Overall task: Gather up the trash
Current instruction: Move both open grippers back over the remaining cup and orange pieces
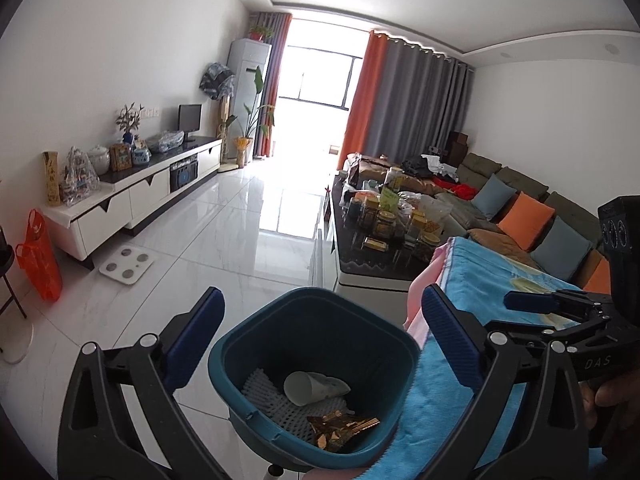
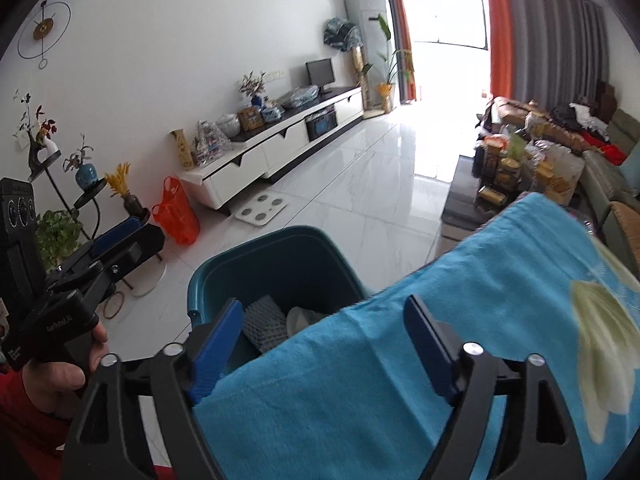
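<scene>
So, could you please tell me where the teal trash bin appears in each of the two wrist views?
Left wrist view: the teal trash bin sits bottom centre, between the left tool's open fingers, with a white cup inside.
Right wrist view: the bin is at lower centre-left, its near side hidden by the blue towel.
Shared landmark: the white bathroom scale on the floor beyond the bin.

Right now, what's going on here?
A person holds a gripper in each hand over a teal bin beside a blue towel. Left gripper and right gripper both have jaws open, holding nothing. The bin already contains a white cup, foam netting and a gold wrapper.
</scene>
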`<state>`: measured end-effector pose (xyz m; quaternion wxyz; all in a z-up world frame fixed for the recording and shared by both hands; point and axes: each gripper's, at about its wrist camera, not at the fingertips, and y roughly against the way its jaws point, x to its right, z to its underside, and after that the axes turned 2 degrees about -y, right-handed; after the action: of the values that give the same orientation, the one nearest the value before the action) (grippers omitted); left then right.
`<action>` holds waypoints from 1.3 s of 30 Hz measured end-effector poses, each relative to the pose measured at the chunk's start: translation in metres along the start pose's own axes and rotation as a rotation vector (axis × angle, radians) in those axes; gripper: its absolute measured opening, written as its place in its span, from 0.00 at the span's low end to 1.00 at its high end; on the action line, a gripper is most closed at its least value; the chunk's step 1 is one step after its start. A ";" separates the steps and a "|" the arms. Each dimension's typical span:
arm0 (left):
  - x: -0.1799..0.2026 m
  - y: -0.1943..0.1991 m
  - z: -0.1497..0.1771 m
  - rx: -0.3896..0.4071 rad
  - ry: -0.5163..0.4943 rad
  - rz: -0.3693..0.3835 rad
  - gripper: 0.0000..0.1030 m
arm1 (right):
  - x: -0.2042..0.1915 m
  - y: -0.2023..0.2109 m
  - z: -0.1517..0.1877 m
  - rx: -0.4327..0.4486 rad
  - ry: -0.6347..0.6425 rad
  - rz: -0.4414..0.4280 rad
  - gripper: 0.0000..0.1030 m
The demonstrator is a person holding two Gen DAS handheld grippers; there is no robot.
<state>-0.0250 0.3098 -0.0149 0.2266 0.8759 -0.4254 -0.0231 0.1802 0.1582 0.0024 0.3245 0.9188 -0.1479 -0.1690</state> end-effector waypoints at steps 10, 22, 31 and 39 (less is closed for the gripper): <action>0.057 0.032 -0.007 0.034 -0.085 0.083 0.94 | 0.026 0.060 0.037 0.096 -0.065 0.142 0.93; 0.144 0.061 0.000 0.064 -0.195 0.230 0.94 | 0.051 0.160 0.103 0.258 -0.192 0.358 0.93; 0.212 0.070 0.014 0.046 -0.273 0.382 0.94 | 0.068 0.214 0.152 0.349 -0.295 0.551 0.93; 0.256 0.073 0.034 0.016 -0.336 0.470 0.94 | 0.075 0.240 0.186 0.375 -0.371 0.635 0.93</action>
<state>0.0769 0.0644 0.0236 0.1450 0.7390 -0.6485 -0.1114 0.1332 -0.1510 0.0052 0.1552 0.8247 -0.5083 -0.1934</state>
